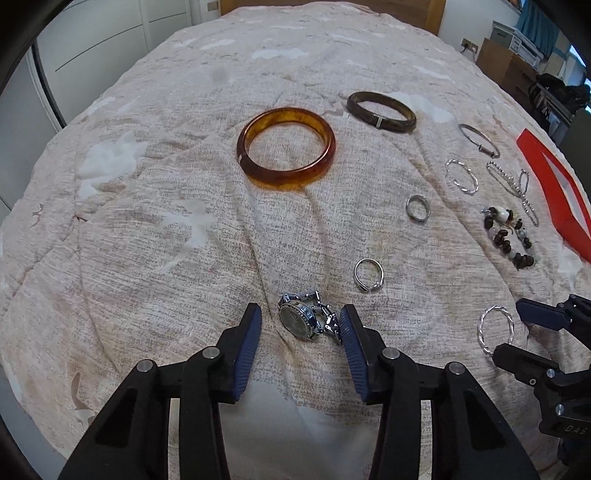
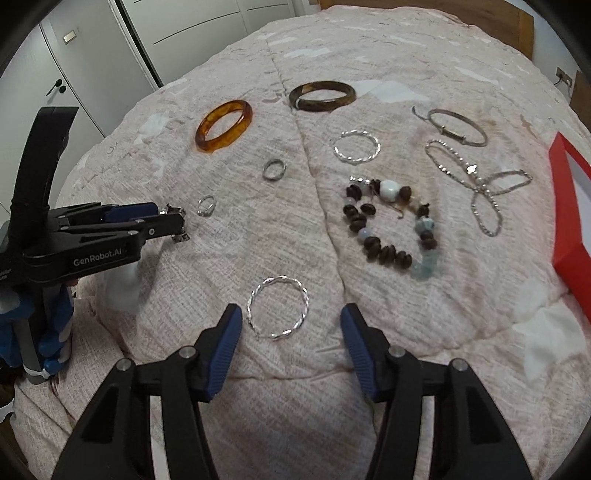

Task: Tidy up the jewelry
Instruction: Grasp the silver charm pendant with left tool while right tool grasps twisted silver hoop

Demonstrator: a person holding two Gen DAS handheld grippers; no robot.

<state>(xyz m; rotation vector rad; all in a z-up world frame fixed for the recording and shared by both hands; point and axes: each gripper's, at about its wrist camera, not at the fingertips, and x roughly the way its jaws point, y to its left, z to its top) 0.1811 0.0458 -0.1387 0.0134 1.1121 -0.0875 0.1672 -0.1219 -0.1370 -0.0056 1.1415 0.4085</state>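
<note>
Container: the red box lies at the right edge of your bed, cut by the frame in both views; its pale inside shows, and you cannot tell whether anything lies in it.
Surface: a pale pink quilted bedspread carries all the jewelry.
Room: white cupboard doors stand behind the bed on the left; a wooden headboard closes the far end.
Left gripper: your jaws stand part-way in, either side of the silver watch; the right pad touches or nearly touches its band, while the left pad stands clear.
Right gripper: your jaws stand at a middling width over the near twisted silver hoop, which lies just ahead of the tips and apart from both pads.
Bangles: the amber bangle and the dark bangle lie far up the bed, side by side.
Rings: a plain band ring and a thin silver ring lie between the amber bangle and the watch.
Right group: a second twisted hoop, a clasp bangle, a silver chain and a beaded bracelet lie near the red box.
Hidden: from the right wrist view your left gripper covers most of the watch; only bits of band show.
</note>
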